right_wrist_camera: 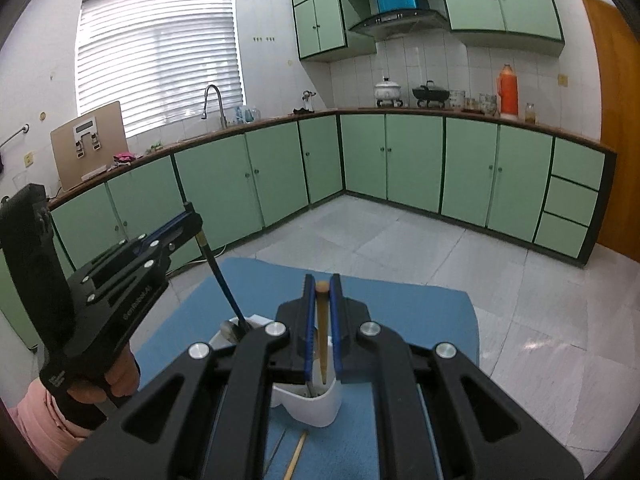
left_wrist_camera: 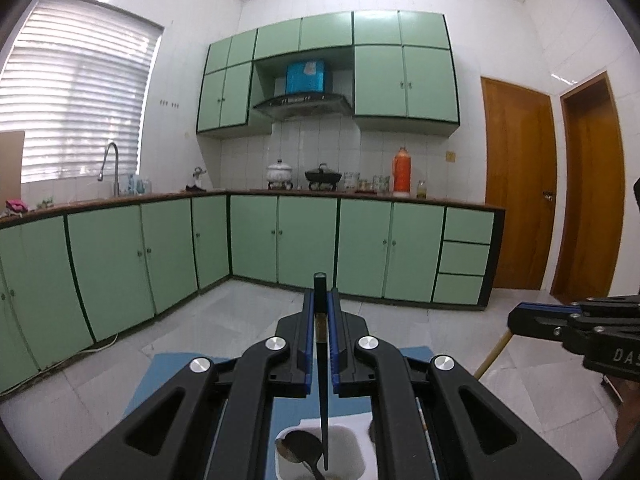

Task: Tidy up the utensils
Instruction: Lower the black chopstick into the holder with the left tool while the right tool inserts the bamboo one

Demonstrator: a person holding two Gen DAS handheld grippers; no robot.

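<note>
The left gripper pinches a slim black-handled utensil, its lower end hanging inside the white plastic holder, where a metal spoon already rests. The right gripper is clamped on a tan wooden-handled utensil whose lower end dips into that white holder. The holder stands on a blue mat; a pale wooden chopstick lies on the mat just beside the holder's near side.

A blue worktop carries a white utensil holder near its middle; a light wooden stick lies flat toward the near edge.
</note>
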